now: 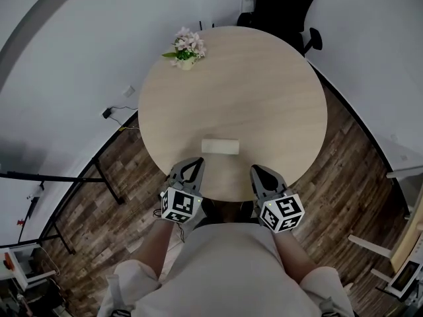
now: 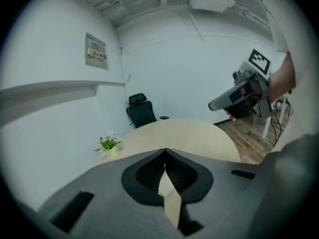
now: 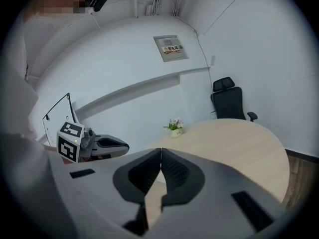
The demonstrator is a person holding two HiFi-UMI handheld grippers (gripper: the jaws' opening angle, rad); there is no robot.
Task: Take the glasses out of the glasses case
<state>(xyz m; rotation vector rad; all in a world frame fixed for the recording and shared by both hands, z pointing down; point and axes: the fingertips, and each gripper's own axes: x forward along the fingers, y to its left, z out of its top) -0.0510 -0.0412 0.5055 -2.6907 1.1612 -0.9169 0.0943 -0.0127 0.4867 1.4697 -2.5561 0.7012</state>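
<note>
Round table [image 1: 264, 91] carried the glasses case [image 1: 220, 146] near its front edge; at that edge, left gripper [image 1: 196, 162] and right gripper [image 1: 255, 170] were both pressed together, empty.

Noted grey moulded shells on left gripper [image 1: 195, 162] and right gripper [image 1: 257, 170], each tapering to a rounded point. Inside faces lined with black ribbed pads [image 2: 149, 176], set in a dark recessed surround. Slot-shaped cut-outs in the broad grey housing either side. White cube [image 1: 180, 205] with black square markers at the rear of each; small green light on one face. Dressed in a pale top [image 1: 228, 269]; light legwear [image 1: 132, 277], trousers or shorts not resolved.
</note>
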